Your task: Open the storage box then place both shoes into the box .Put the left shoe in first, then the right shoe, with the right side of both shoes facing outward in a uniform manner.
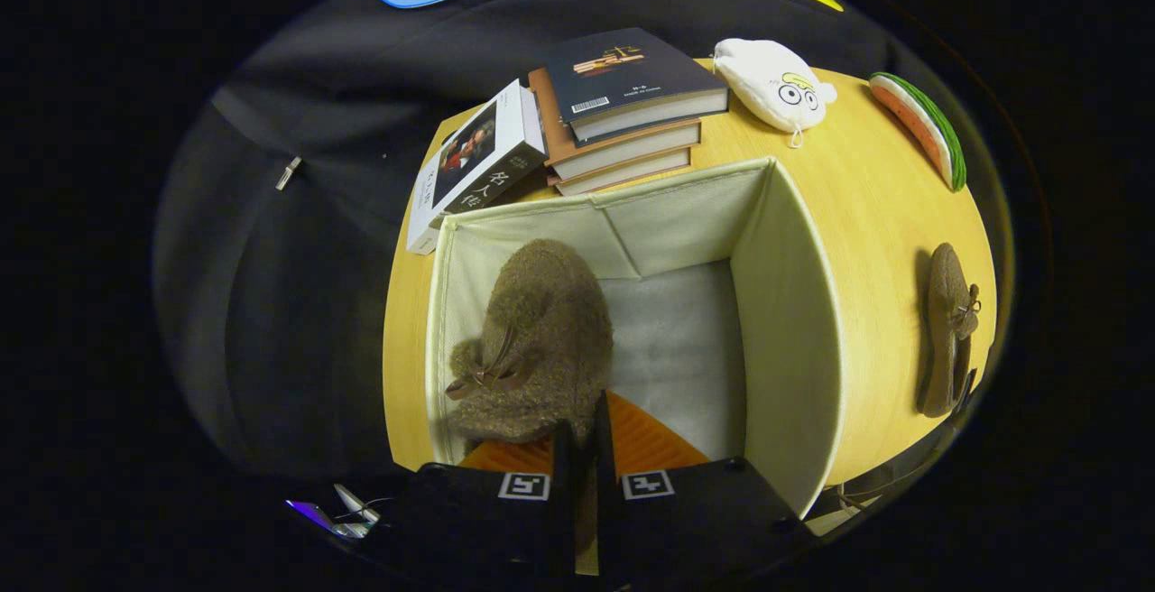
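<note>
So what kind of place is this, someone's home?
Probably a staged booth rather than a home: black cloth wall, a small wooden table with stacked books, and a claw closed on a fuzzy shoe over a fabric box.

box [794, 321] showing matt cream cloth | shoe [541, 339] looking fuzzy, rough | table [875, 204] showing smooth wood grain | gripper [585, 430] fingers looking matt blk plastic, nearly together

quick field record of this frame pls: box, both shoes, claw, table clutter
box: storage box open, on the table
shoe 1: fuzzy brown shoe inside box, by its left wall
shoe 2: second brown shoe on table, right of box
claw: claw fingers nearly closed, pinching shoe 1's rear edge
clutter: book stack, white plush, watermelon-slice toy beyond box
</note>
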`<state>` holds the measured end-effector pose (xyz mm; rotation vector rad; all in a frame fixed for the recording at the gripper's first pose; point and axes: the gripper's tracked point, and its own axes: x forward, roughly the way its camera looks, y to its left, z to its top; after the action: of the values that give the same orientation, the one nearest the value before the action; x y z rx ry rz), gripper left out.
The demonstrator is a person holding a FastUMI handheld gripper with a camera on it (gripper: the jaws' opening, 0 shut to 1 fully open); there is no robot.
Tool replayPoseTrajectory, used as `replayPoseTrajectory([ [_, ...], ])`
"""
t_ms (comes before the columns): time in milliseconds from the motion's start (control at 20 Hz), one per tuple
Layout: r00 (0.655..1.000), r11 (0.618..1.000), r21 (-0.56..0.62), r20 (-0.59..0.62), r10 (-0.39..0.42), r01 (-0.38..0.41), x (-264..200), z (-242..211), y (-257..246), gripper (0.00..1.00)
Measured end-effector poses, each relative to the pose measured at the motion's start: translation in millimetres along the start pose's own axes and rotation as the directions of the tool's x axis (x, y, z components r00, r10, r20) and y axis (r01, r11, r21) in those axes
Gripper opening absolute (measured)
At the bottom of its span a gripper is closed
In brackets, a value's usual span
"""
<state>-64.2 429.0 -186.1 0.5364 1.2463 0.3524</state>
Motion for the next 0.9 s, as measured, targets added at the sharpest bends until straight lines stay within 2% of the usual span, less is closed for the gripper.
replayPoseTrajectory([
  [200,0.996,0.996,-0.01,-0.035,0.084,-0.084,0.5,-7.8,16.5,0.38],
  [350,0.991,0.99,-0.039,-0.024,0.133,-0.134,-5.3,-3.8,25.9,0.92],
  [400,0.99,0.989,-0.045,-0.014,0.142,-0.142,-8.7,-3.4,26.6,0.99],
  [700,0.971,0.97,-0.129,0.099,0.219,-0.205,-59.2,21.7,25.1,0.99],
  [900,0.955,0.959,-0.21,0.188,0.231,-0.19,-95.1,37.5,-11.9,0.99],
])
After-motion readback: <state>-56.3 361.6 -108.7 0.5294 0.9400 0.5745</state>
